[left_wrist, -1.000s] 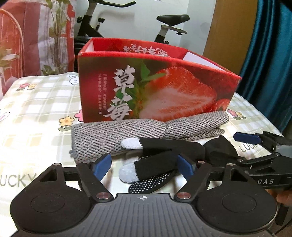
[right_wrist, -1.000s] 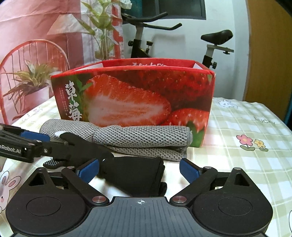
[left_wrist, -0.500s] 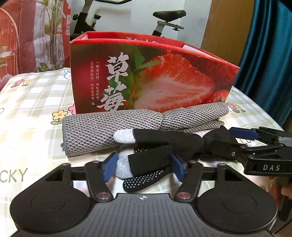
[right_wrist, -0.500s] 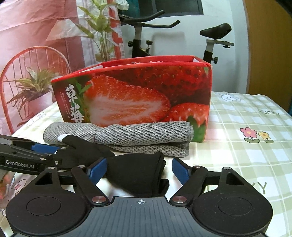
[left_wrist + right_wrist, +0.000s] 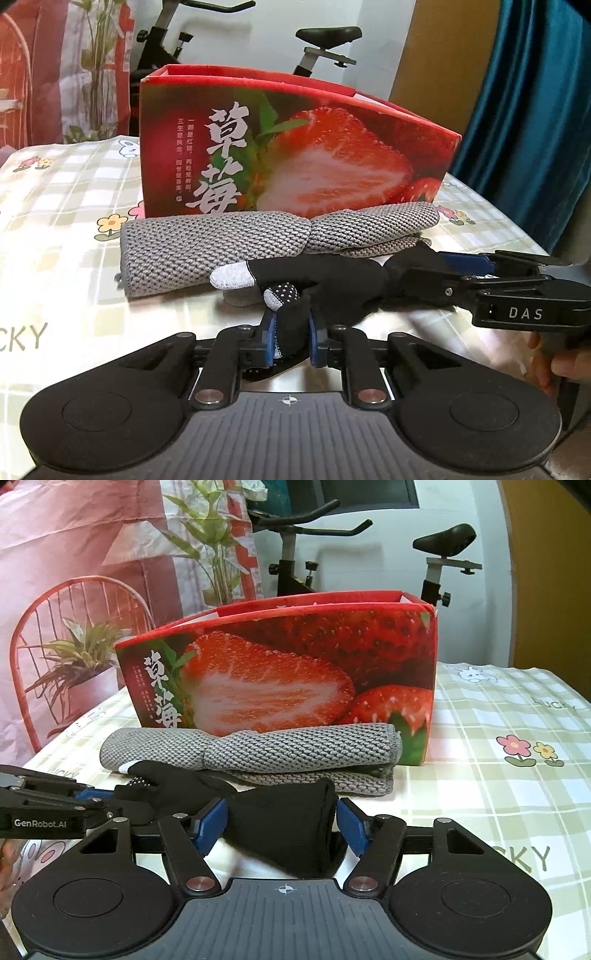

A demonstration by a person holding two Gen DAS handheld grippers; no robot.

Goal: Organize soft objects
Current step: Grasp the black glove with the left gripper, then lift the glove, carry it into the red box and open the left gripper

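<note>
A black glove [image 5: 332,280] with grey fingertips and white grip dots lies on the table in front of a folded grey knit cloth [image 5: 229,243]. My left gripper [image 5: 291,338] is shut on the glove's fingers. My right gripper [image 5: 282,821] has its blue pads against both sides of the glove's black cuff [image 5: 284,823], shut on it. The right gripper also shows at the right in the left wrist view [image 5: 454,266]. The grey cloth [image 5: 280,753] lies against a red strawberry box [image 5: 295,679], which also shows in the left wrist view [image 5: 295,147].
The table has a checked cloth with flowers [image 5: 517,775]. An exercise bike [image 5: 295,554] stands behind the box. A red chair with a plant [image 5: 74,646] is at the far left, a blue curtain [image 5: 535,110] at the right.
My left gripper has closed on the glove's fingers and my right gripper has narrowed onto the cuff. Both moved in closer and lower to the glove.
</note>
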